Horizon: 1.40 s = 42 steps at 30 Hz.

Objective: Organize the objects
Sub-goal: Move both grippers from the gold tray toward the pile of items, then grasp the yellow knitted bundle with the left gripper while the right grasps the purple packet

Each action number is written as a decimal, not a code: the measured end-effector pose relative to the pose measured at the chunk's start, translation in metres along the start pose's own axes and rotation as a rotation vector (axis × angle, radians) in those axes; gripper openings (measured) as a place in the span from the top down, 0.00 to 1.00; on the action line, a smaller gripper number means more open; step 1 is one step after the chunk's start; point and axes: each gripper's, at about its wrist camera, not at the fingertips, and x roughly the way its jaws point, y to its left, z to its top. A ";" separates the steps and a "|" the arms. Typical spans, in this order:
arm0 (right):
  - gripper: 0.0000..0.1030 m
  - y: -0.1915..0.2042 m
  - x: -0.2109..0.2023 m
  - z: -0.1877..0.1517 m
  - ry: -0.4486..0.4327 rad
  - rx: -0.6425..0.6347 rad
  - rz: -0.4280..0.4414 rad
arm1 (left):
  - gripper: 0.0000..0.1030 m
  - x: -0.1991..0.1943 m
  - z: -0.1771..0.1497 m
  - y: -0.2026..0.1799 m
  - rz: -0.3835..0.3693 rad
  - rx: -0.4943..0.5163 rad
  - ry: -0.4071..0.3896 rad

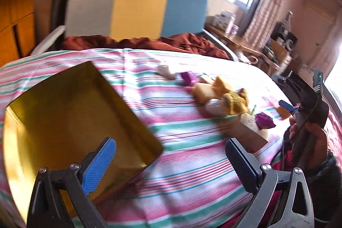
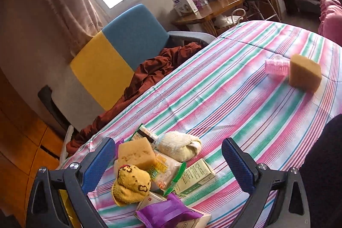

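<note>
We find both tools empty, jaws spread fully wide: the left tool [image 1: 171,166] hangs over the striped cloth [image 1: 192,164] with the gold tray [image 1: 64,112] at lower left of its view, its near corner under the left jaw; the right tool [image 2: 168,166] points down at the pile at bottom centre of its view. The pile holds a sponge [image 2: 136,152], a yellow sock [image 2: 130,184], a cream sock roll [image 2: 179,147], a green carton [image 2: 195,177], a snack bag [image 2: 164,172] and a purple packet [image 2: 166,214], touching or overlapping. The tray appears empty, so we judge sorting not yet begun. We advise taking a top item first, the sponge or yellow sock, with jaws straddling it squarely, as neighbours may drag along. A second sponge [image 2: 304,75] and pink roller [image 2: 276,68] lie well apart at upper right. A chair [image 2: 119,50] with brown cloth [image 2: 149,76] stands behind; nothing blocks the route to the tray.
</note>
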 end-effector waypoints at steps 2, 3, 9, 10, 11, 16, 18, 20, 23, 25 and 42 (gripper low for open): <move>0.01 -0.008 0.001 0.002 0.006 0.047 0.024 | 0.00 0.015 0.007 -0.016 -0.020 0.030 0.012; 0.01 -0.011 0.002 0.002 0.012 0.059 0.031 | 0.00 0.022 0.011 -0.020 -0.034 0.036 0.021; 0.01 -0.011 0.007 0.002 0.035 0.067 0.067 | 0.00 0.074 0.040 -0.063 -0.129 0.048 0.134; 0.01 -0.011 0.007 0.002 0.037 0.068 0.073 | 0.00 0.082 0.043 -0.067 -0.142 0.045 0.145; 0.01 -0.011 0.007 0.002 0.038 0.069 0.078 | 0.01 0.088 0.046 -0.072 -0.145 0.044 0.151; 0.01 -0.011 0.009 0.000 0.061 0.067 0.085 | 0.02 0.120 0.064 -0.089 -0.171 0.025 0.191; 0.01 -0.011 0.011 0.000 0.069 0.064 0.086 | 0.02 0.129 0.069 -0.095 -0.187 0.014 0.203; 0.01 -0.010 0.011 -0.001 0.068 0.065 0.083 | 0.03 0.140 0.074 -0.104 -0.202 0.019 0.213; 0.01 -0.012 0.013 -0.001 0.078 0.080 0.089 | 0.05 0.154 0.077 -0.115 -0.215 0.022 0.226; 0.01 -0.013 0.015 -0.002 0.083 0.087 0.085 | 0.11 0.166 0.079 -0.120 -0.223 0.020 0.237; 0.02 0.002 0.036 -0.015 0.254 0.025 0.085 | 0.55 0.108 0.050 -0.057 -0.252 -0.054 0.151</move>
